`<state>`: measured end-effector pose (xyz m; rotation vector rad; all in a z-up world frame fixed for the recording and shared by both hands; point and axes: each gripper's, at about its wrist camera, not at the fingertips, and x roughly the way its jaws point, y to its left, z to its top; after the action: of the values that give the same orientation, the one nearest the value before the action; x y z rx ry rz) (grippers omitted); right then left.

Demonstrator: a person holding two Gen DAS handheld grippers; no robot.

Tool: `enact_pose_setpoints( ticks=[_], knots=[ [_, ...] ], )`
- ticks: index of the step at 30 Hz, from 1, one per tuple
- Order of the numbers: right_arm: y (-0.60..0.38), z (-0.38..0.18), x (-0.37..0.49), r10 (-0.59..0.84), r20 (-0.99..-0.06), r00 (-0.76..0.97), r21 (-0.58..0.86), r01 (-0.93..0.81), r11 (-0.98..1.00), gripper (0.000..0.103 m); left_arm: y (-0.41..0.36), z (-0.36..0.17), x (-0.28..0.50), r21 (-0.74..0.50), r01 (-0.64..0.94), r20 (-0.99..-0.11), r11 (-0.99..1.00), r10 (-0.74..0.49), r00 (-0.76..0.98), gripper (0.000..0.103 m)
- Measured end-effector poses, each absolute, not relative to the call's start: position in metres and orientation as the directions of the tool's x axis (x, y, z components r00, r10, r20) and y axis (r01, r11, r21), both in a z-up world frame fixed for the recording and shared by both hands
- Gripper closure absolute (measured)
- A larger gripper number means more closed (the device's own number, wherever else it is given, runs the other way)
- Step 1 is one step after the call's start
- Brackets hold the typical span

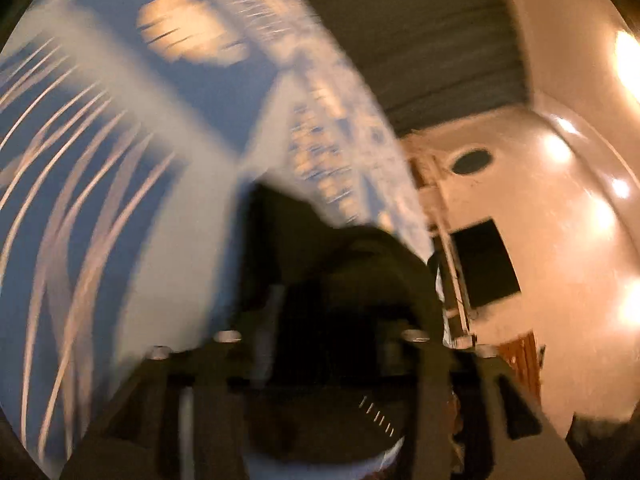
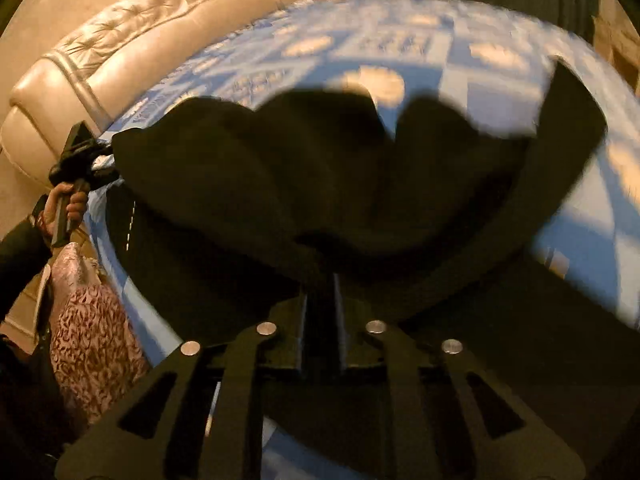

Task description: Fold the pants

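The black pants hang spread in a wide fold above the blue-and-white patterned bedsheet. My right gripper is shut on their near edge, its fingers close together with black cloth at the tips. At the far left a hand holds my left gripper against the pants' left corner. The left wrist view is badly blurred. There my left gripper has its jaws standing apart, and the pants lie as loose black cloth between and over them, above the bedsheet.
A beige tufted headboard runs along the bed's left side. Pink patterned fabric lies by the bed's near left edge. A glossy cream surface with a dark rectangular panel fills the right of the left wrist view.
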<state>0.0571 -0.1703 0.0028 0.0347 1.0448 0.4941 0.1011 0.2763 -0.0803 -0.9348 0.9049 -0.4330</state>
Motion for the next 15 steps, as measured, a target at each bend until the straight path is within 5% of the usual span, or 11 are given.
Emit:
enact_pose_setpoints(
  ticks=[7,13,15],
  knots=[
    [-0.203,0.0,0.039,0.539,-0.716,0.444,0.55,-0.118,0.827,0.087,0.285,-0.061,0.037,-0.895,-0.13,-0.383,0.426,-0.587,0.713,0.042],
    [-0.213,-0.007,0.036,0.587,-0.645,0.49,0.682,0.022,0.731,0.086,0.238,-0.062,0.038,-0.935,-0.155,-0.33,0.319,-0.622,0.71,0.037],
    [-0.21,-0.005,0.034,0.535,-0.692,0.485,0.628,0.038,0.777,0.085,0.222,-0.069,0.046,-0.934,-0.185,-0.343,0.304,-0.629,0.697,0.037]
  ],
)
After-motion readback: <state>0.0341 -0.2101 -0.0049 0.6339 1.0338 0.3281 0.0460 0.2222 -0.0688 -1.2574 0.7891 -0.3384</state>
